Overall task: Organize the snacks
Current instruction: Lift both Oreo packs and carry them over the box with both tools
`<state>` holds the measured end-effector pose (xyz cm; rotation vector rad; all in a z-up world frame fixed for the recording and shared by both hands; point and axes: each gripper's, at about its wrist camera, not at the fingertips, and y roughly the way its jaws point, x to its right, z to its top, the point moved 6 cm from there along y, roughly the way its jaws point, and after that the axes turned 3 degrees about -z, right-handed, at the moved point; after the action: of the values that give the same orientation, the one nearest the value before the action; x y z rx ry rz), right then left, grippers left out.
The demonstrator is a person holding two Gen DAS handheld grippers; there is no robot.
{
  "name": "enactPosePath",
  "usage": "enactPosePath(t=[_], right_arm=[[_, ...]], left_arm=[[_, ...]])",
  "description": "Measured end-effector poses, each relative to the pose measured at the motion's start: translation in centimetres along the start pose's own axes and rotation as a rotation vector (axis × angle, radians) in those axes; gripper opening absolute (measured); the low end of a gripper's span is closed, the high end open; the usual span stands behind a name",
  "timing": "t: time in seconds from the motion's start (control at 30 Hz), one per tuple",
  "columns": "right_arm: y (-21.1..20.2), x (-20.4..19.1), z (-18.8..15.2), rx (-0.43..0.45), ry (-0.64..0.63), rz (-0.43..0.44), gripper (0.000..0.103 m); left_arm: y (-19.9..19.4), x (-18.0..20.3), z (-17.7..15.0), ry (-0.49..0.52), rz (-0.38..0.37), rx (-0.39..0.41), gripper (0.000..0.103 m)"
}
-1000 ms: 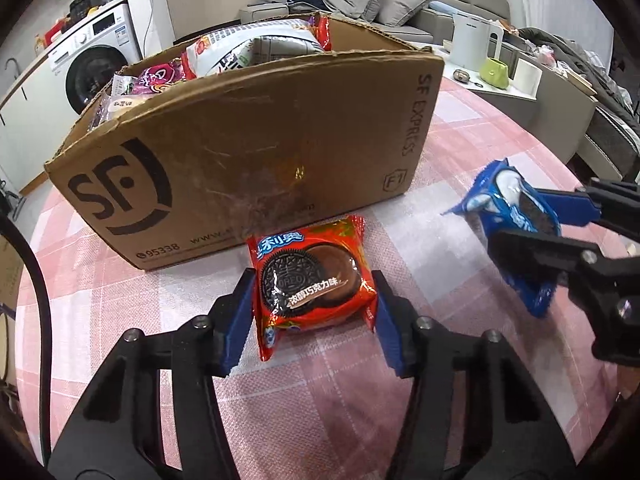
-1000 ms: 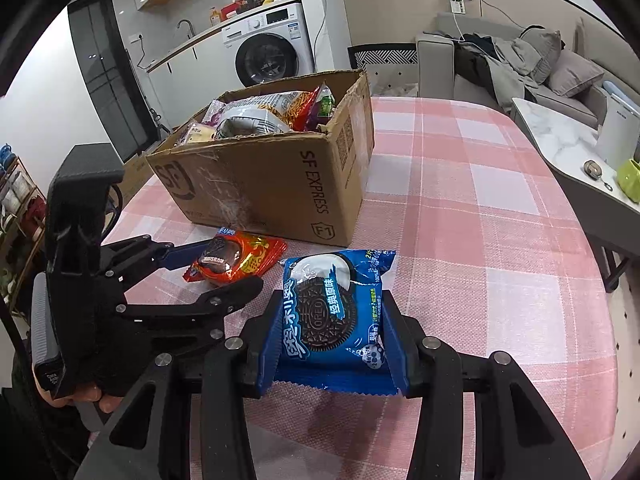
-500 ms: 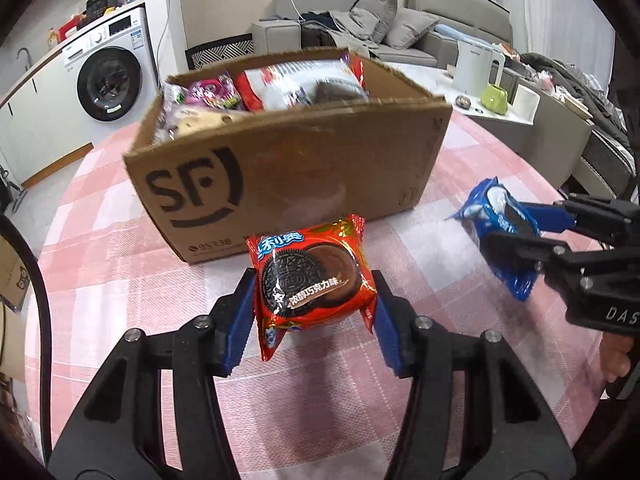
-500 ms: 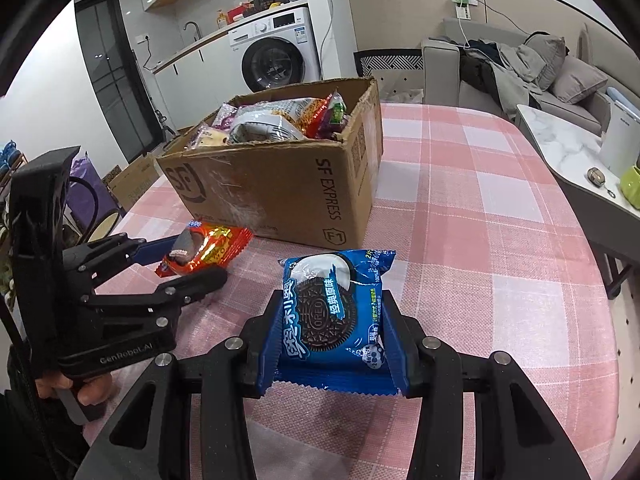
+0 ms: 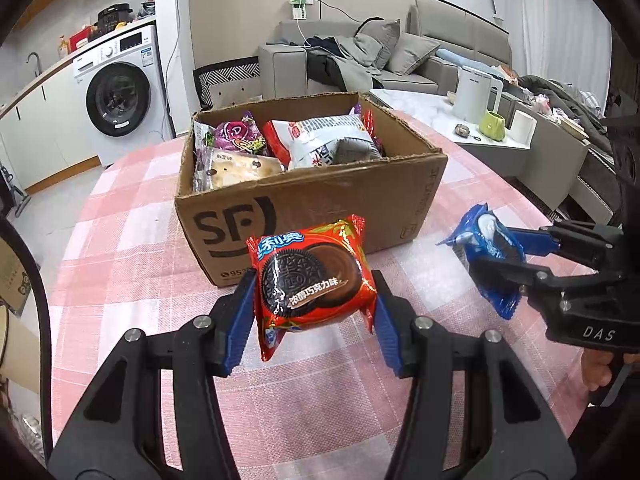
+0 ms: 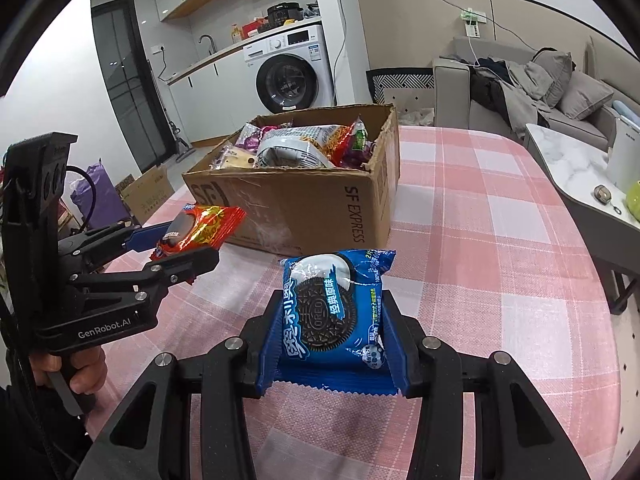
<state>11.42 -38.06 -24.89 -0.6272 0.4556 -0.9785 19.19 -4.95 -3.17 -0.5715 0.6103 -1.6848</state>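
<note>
My left gripper [image 5: 312,312] is shut on a red Oreo packet [image 5: 310,280] and holds it in the air in front of the cardboard box [image 5: 312,204]. The red packet also shows in the right wrist view [image 6: 200,224]. My right gripper [image 6: 330,344] is shut on a blue Oreo packet [image 6: 334,308], held above the table to the right of the box [image 6: 304,204]. The blue packet also shows in the left wrist view [image 5: 488,256]. The box is open at the top and holds several snack bags [image 5: 320,140].
The box stands on a table with a pink checked cloth [image 6: 480,240]. A white side table [image 5: 460,120] with a kettle and a green cup stands to the right. A washing machine [image 5: 120,92] and a sofa [image 5: 360,60] are behind.
Both grippers have risen with their packets. The box top and its contents have come into view from above. The packets stay gripped.
</note>
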Motion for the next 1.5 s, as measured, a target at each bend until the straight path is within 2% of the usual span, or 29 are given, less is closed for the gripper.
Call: enactPosePath(t=[0.5, 0.87, 1.13, 1.5], right_arm=[[-1.3, -1.4, 1.3, 0.067, -0.013, 0.027, 0.046], [-2.4, -2.6, 5.1, 0.136, -0.036, 0.035, 0.046], [-2.4, -3.3, 7.9, 0.176, -0.056, 0.044, 0.046], [-1.2, -2.8, 10.9, 0.198, -0.019, 0.070, 0.046]], left_arm=[[-3.4, -0.7, 1.1, -0.012, 0.015, 0.060, 0.051], [-5.4, -1.5, 2.6, -0.024, 0.015, 0.087, 0.051], [-6.4, -1.9, 5.2, -0.014, 0.037, 0.119, 0.051], [-4.6, -3.5, 7.7, -0.056, 0.060, 0.118, 0.051]])
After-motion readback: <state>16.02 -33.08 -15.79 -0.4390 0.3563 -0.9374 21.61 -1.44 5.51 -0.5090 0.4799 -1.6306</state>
